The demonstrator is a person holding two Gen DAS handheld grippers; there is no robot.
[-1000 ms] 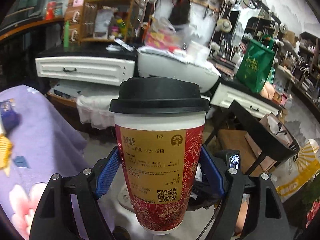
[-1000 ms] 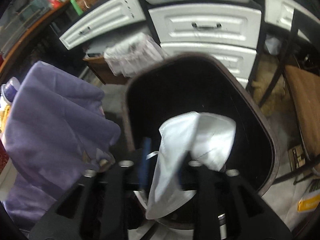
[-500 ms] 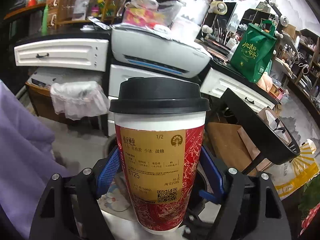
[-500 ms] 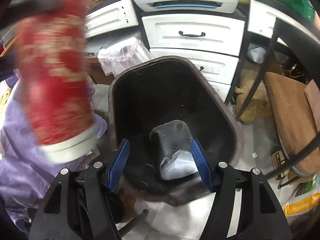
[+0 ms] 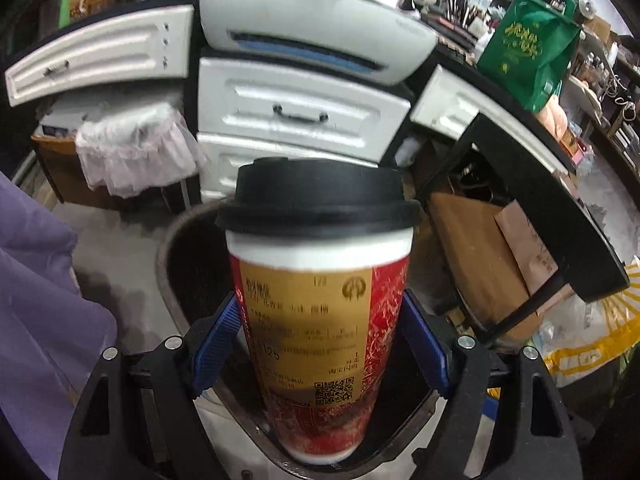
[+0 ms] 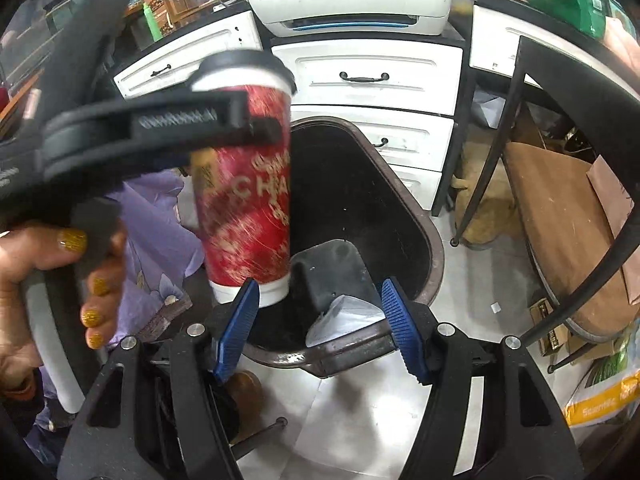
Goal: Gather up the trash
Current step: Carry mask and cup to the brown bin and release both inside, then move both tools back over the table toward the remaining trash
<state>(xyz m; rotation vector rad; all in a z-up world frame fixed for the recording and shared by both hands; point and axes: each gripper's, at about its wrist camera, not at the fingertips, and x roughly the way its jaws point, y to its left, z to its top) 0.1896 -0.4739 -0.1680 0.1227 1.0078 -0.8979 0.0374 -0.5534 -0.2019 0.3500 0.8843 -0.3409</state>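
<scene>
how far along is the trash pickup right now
Done: white wrapper lies inside the black bin, and the right tongs are open and empty. In hand: left tongs grip the red cup over the bin. Left: dropping it in.

cup label: "125", QR code | cup side: "CHA"

Red paper cup with black lid, upright, clamped above the open black trash bin. Crumpled white wrapper lies inside.
</scene>
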